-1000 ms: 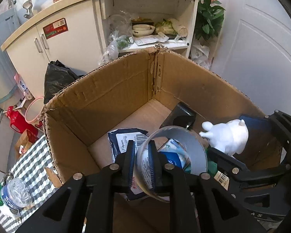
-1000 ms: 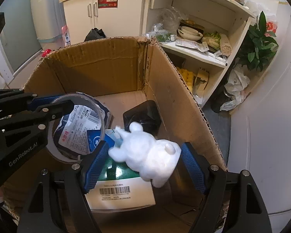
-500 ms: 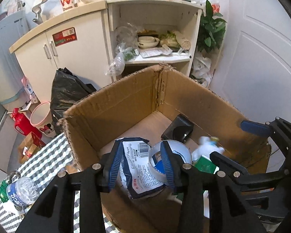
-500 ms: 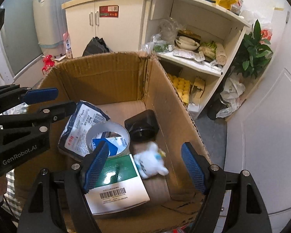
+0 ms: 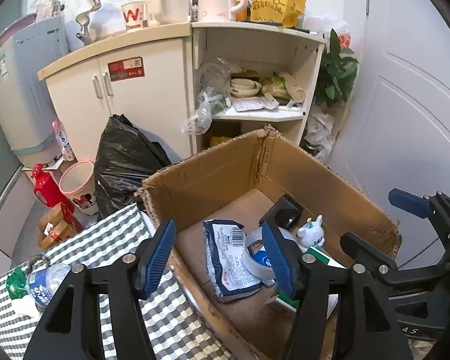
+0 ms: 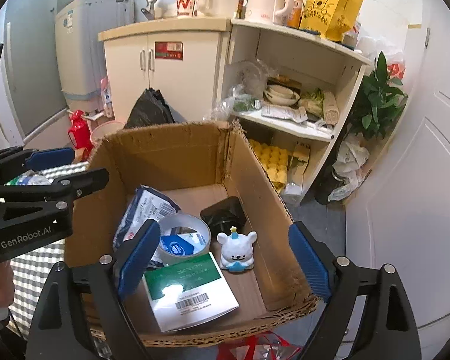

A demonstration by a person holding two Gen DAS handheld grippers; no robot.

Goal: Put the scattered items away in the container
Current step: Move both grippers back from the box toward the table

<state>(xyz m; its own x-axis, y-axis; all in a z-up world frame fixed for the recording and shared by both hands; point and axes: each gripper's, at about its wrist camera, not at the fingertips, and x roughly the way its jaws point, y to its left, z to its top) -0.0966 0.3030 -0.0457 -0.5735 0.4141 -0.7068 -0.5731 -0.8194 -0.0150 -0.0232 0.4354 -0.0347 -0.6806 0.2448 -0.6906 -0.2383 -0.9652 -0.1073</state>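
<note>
Cream cabinet w/ open shelf unit beside; white door right, fridge left, grey floor.

A black trash bag is seen beside a pink bin and a red flask. Bowls are stacked on the shelf.

Cardboard box open on top; far floor bare; tape roll, bear figure, booklet crowd near half.

rough corrugated cardboard box with torn edges; glossy clear tape roll; smooth glazed white bear figurine; checked cloth.
</note>
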